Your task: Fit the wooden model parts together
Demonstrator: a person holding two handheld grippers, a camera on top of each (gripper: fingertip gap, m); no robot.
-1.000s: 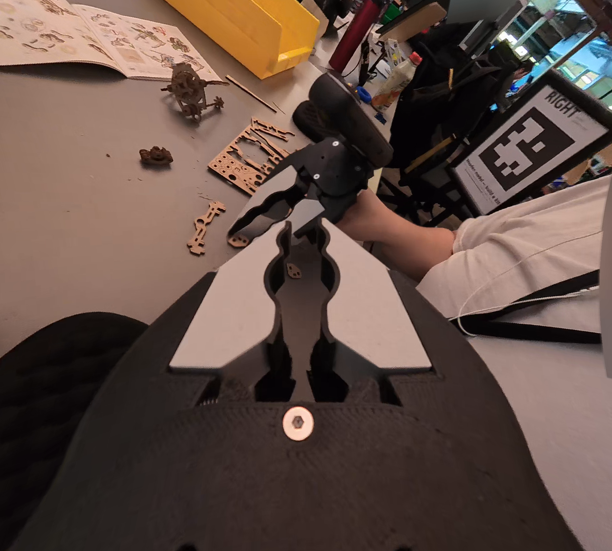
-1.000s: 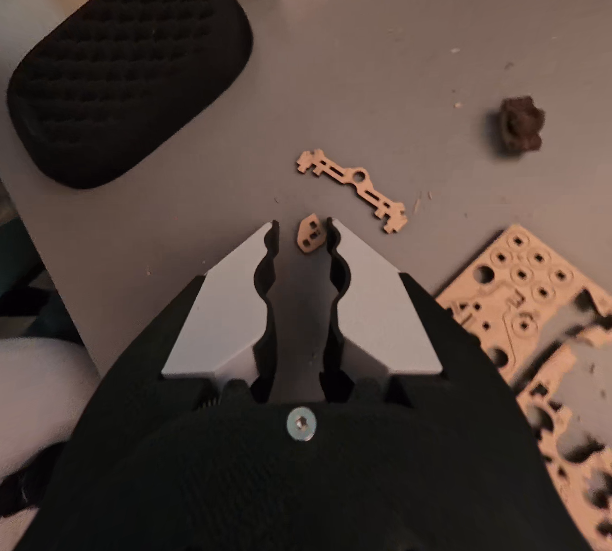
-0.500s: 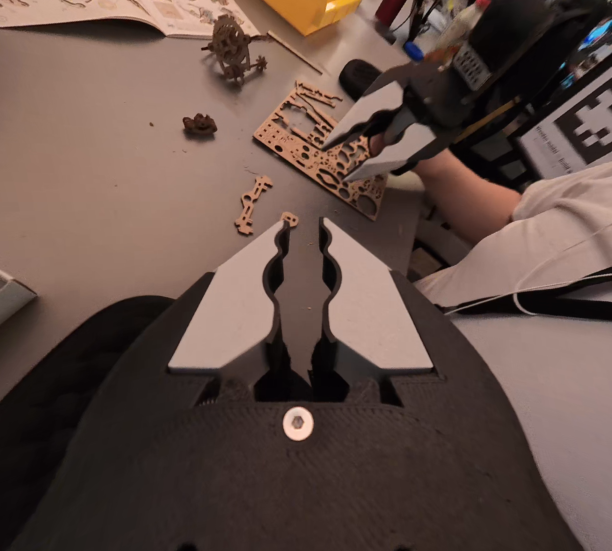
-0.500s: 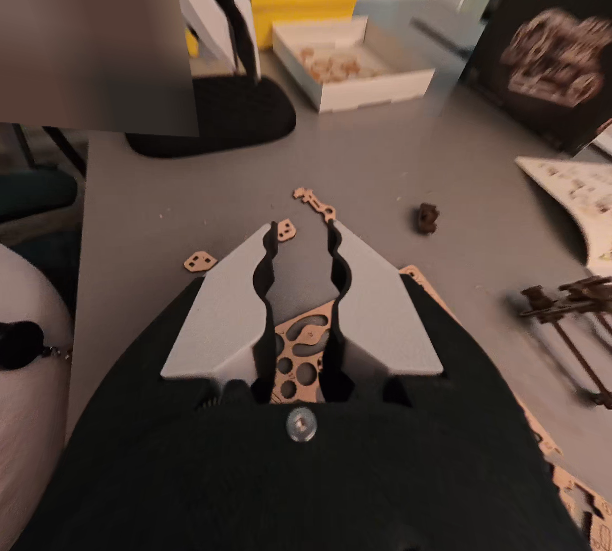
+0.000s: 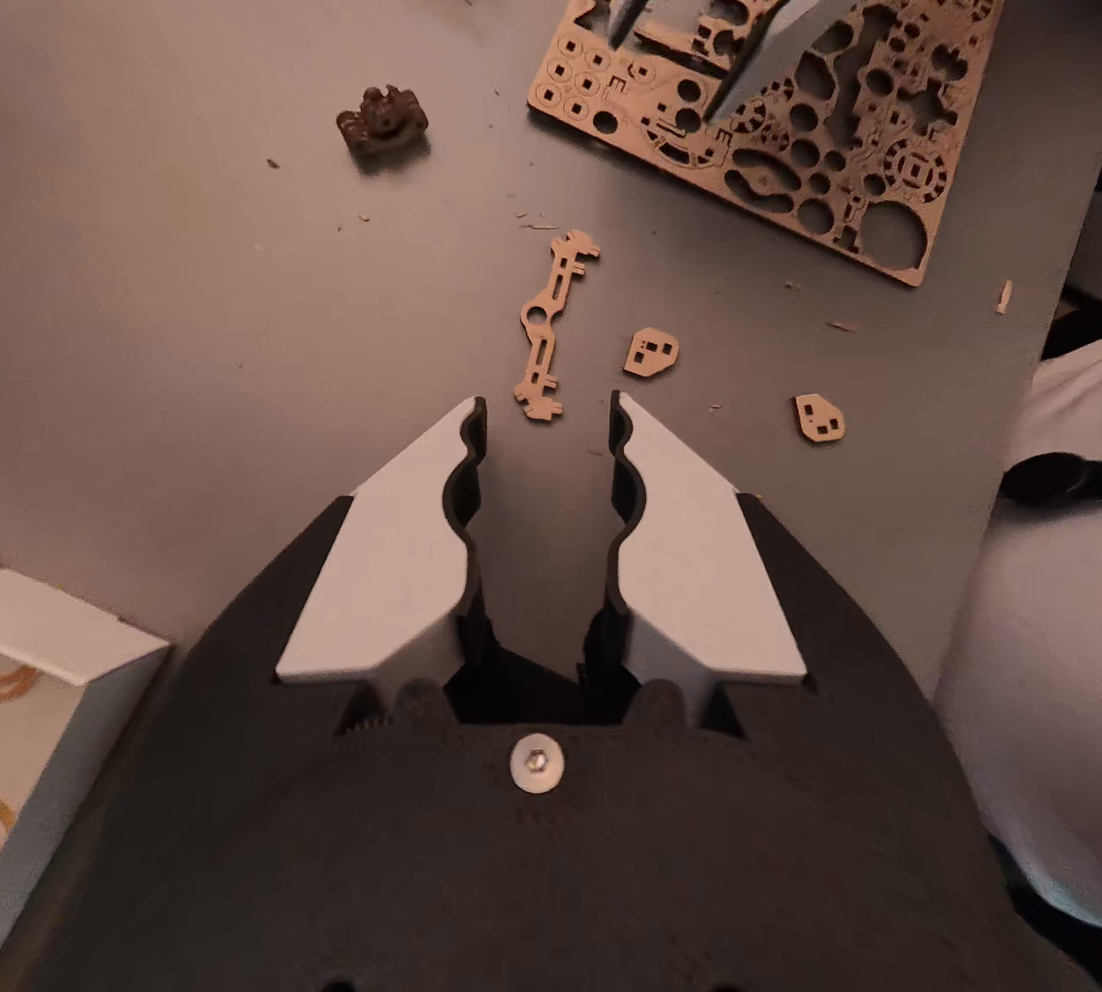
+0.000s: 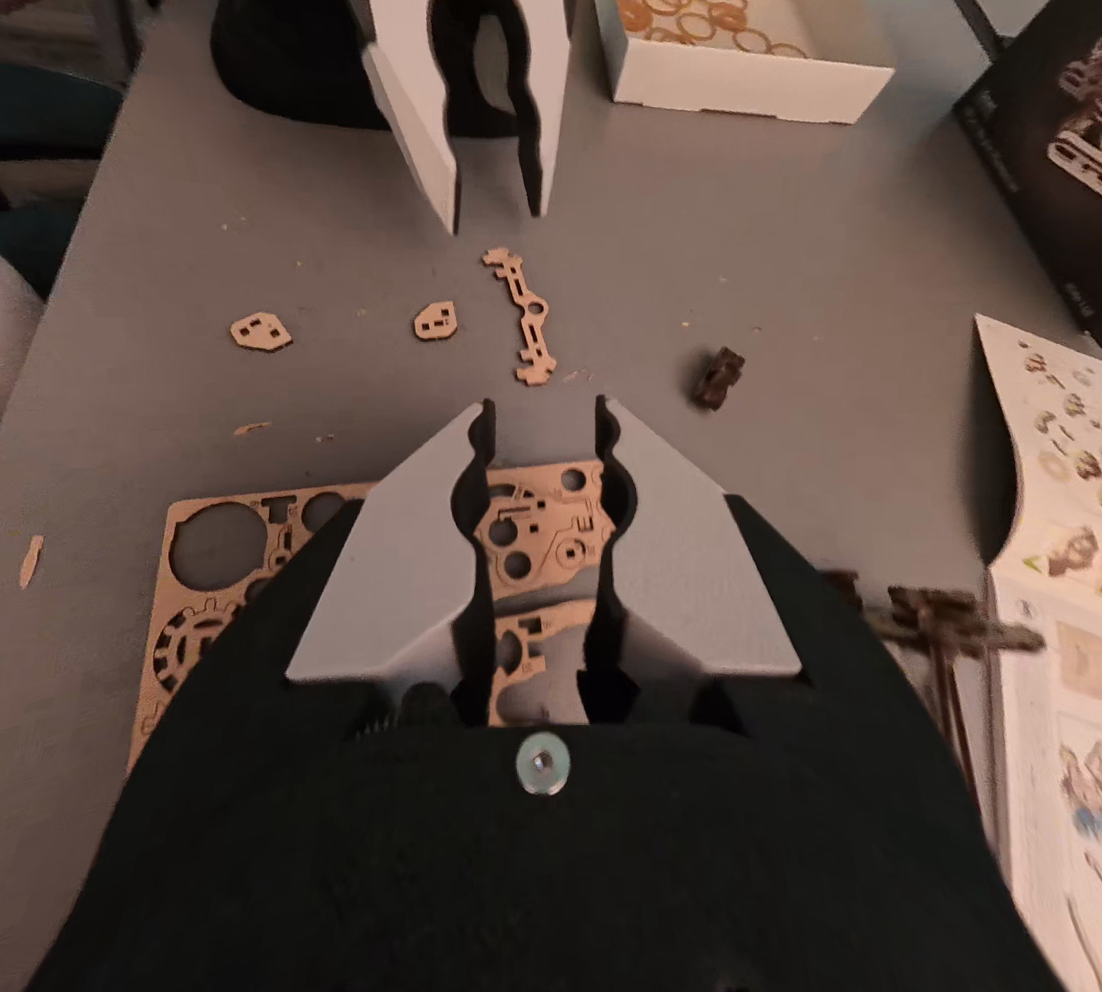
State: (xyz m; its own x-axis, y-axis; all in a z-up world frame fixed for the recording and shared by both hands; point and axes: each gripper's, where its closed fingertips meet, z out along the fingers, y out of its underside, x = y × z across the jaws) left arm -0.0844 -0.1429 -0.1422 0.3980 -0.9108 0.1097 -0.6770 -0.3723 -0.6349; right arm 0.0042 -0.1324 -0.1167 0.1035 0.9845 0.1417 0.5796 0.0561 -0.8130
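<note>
While both grippers' fingers gape empty, pale slotted wooden strip (image 5: 547, 324) flat on grey table (image 5: 179, 277), two small tabs beside.

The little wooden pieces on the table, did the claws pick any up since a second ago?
No. The right claw lifted away from the small piece and now hovers open over the punched sheet. The left claw opened wider near the long strip. The pieces stayed flat on the table.

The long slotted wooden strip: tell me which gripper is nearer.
Left. The left gripper hovers right at the long slotted wooden strip's end; the right gripper sits slightly farther back, over the punched sheet.
</note>
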